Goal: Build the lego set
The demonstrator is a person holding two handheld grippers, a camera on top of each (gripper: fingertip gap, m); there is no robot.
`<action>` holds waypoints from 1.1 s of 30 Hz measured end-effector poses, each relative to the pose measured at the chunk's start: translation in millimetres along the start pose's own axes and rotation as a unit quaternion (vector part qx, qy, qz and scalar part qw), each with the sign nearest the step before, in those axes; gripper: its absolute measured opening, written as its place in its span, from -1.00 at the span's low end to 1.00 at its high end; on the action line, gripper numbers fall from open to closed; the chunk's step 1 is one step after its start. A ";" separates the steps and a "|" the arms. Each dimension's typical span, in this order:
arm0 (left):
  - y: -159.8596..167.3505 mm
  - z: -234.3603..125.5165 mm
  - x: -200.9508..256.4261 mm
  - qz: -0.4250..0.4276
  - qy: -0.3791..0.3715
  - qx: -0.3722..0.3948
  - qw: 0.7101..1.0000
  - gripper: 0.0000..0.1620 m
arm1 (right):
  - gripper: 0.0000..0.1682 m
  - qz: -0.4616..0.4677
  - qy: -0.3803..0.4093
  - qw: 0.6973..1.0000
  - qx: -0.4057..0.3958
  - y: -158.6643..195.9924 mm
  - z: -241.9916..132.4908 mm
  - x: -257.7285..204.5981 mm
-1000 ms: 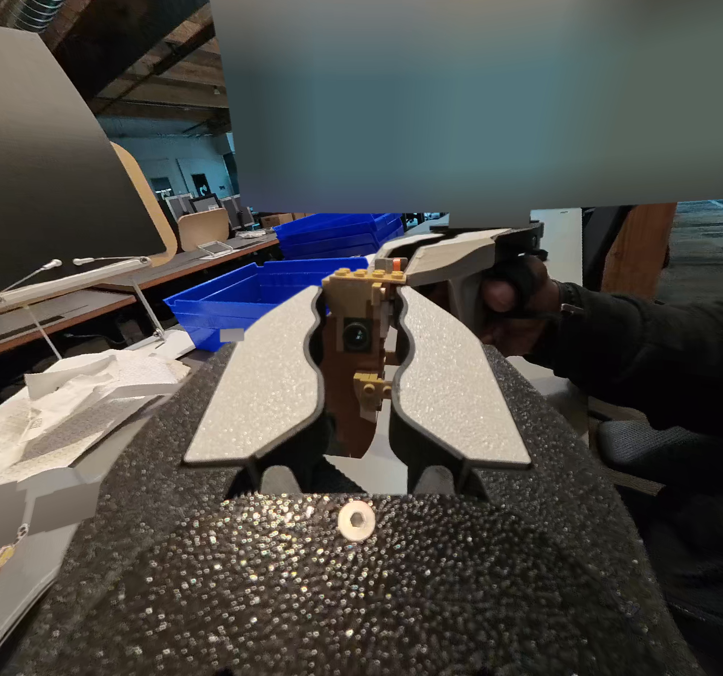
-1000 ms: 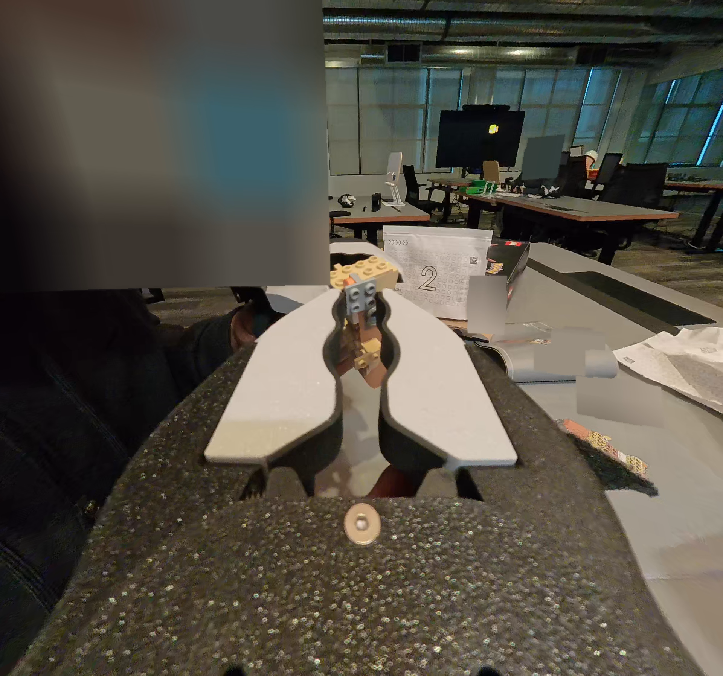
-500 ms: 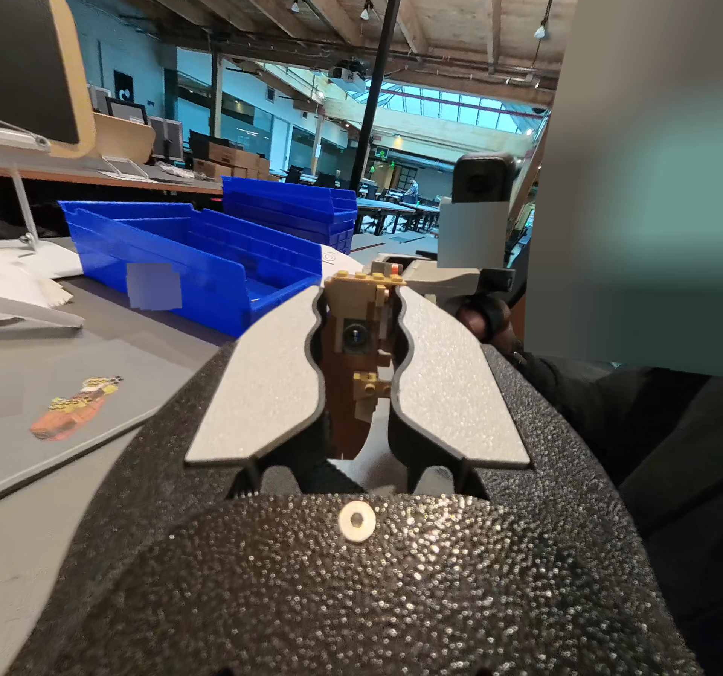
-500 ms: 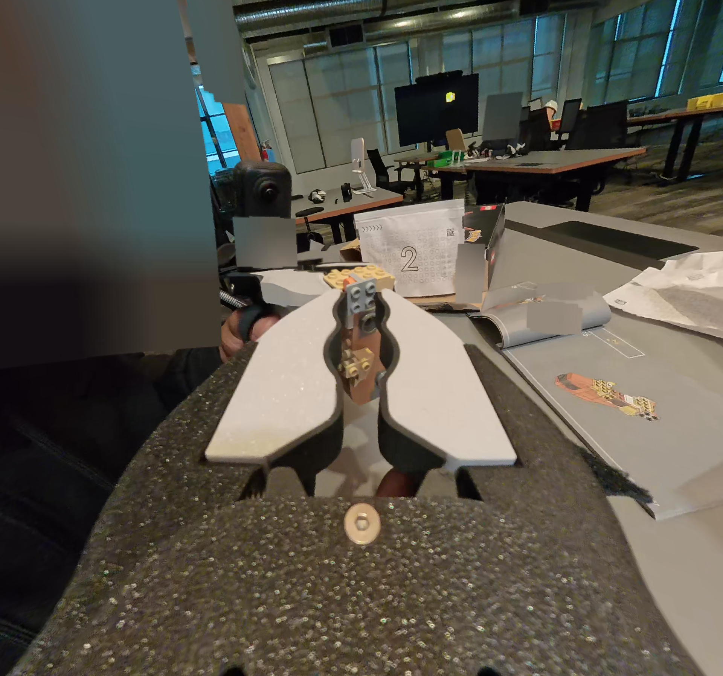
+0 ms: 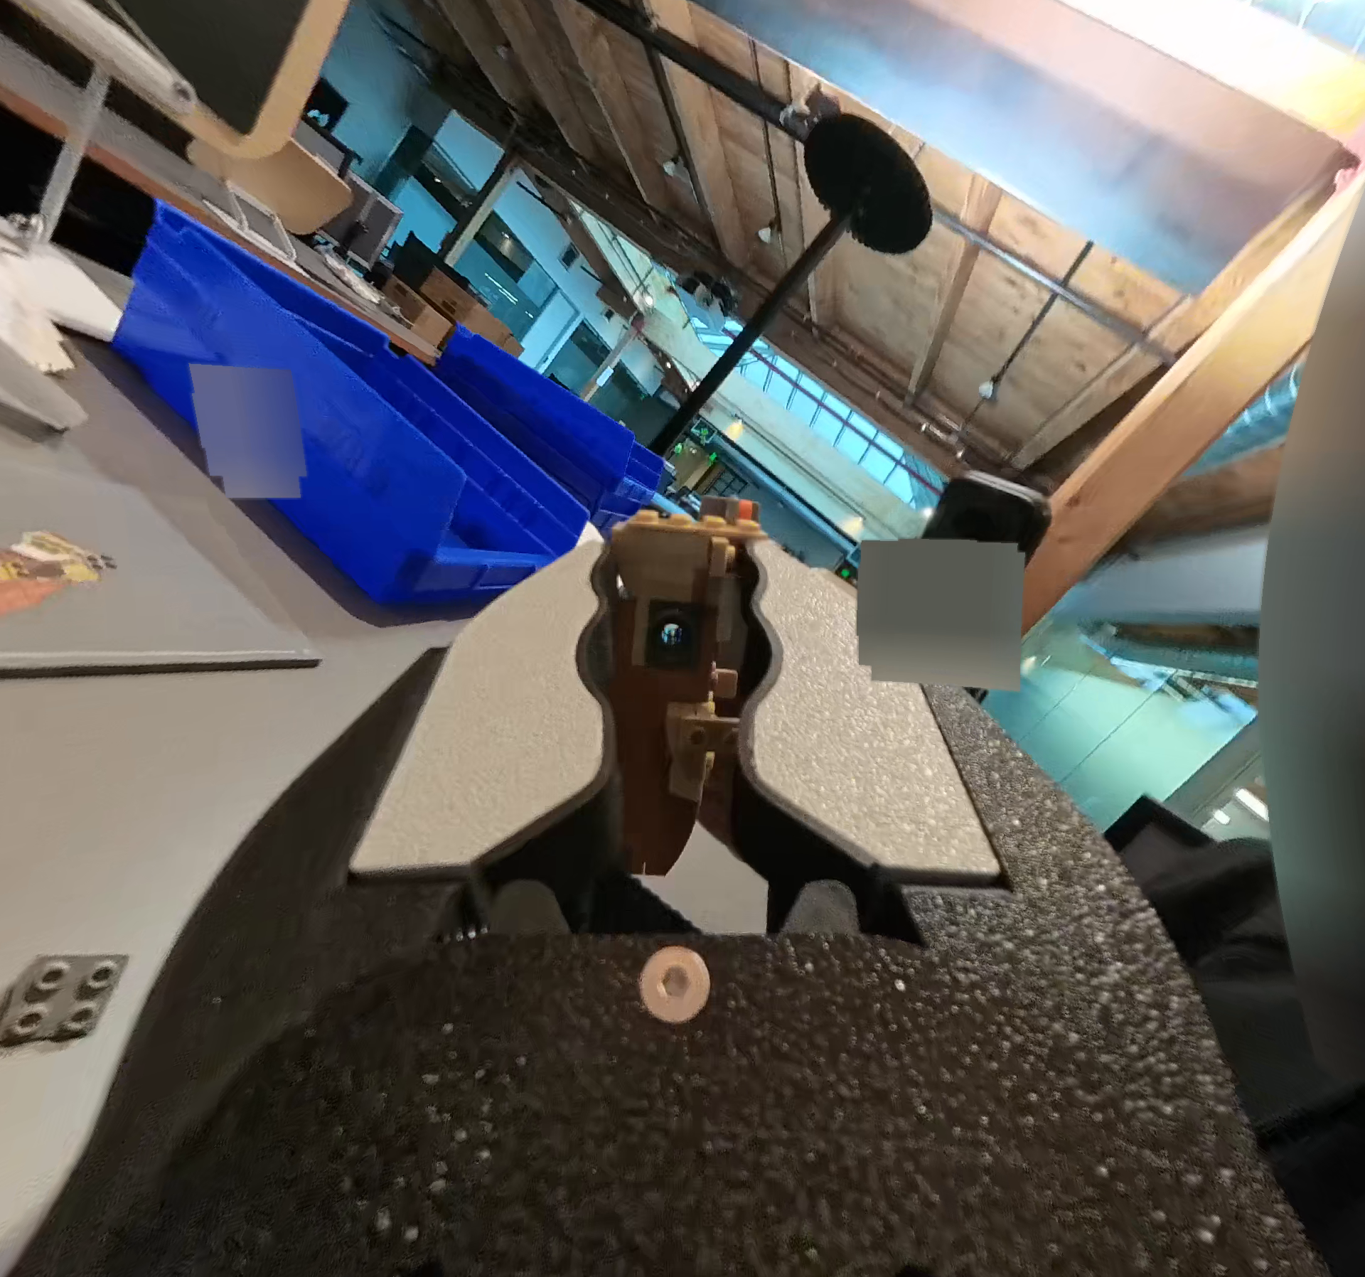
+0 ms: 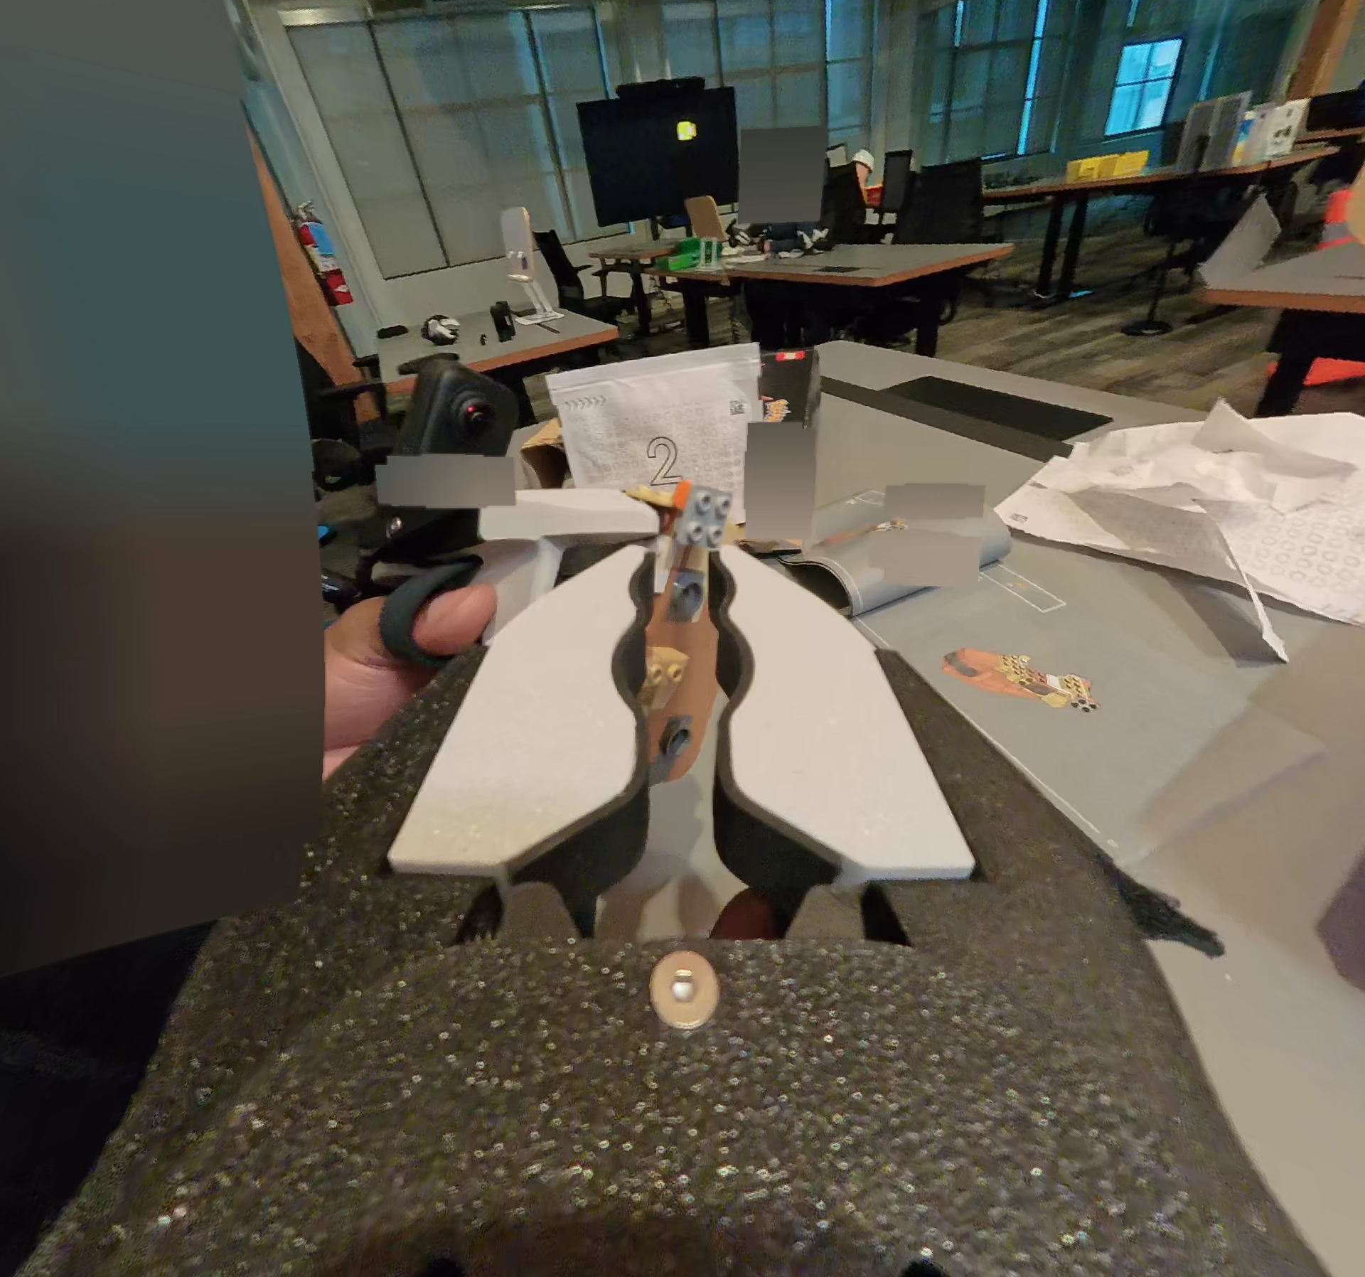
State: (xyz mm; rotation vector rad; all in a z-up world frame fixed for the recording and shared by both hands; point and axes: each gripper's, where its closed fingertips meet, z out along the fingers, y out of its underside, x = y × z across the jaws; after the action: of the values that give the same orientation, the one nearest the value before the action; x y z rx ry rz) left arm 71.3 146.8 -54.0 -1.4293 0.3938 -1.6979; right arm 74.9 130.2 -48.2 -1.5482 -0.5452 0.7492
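Note:
My left gripper (image 5: 676, 562) is shut on a brown and tan lego assembly (image 5: 657, 724) with a dark round part on its side. It is held up in the air. My right gripper (image 6: 683, 558) is shut on a brown lego assembly (image 6: 683, 680) that carries a tan piece and a grey four-stud piece (image 6: 705, 517) at its tip. The left gripper (image 6: 569, 525), held by a hand (image 6: 399, 643), meets it from the left at the tips. I cannot tell whether the two parts are joined.
Blue bins (image 5: 354, 444) stand at the back left of the grey table (image 5: 185, 761). A loose grey four-stud piece (image 5: 59, 998) lies near the table's front. An open instruction booklet (image 6: 1034, 695), a white numbered bag (image 6: 657, 429) and crumpled paper (image 6: 1219, 503) lie to the right.
The left gripper has tilted upward and rolled, so its view now takes in the ceiling. The right gripper has dropped and turned slightly. Both stay shut on the lego.

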 end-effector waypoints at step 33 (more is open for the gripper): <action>7.7 -3.2 46.6 0.443 -0.018 0.042 0.896 -0.62 | -0.93 -0.119 0.009 0.981 0.152 -16.5 -24.7 -29.0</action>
State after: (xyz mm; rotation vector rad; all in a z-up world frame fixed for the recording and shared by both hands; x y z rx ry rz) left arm 72.6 105.8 -30.4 -0.9696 0.7942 -0.9209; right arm 74.8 94.4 -27.2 -1.1820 -0.5619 0.6028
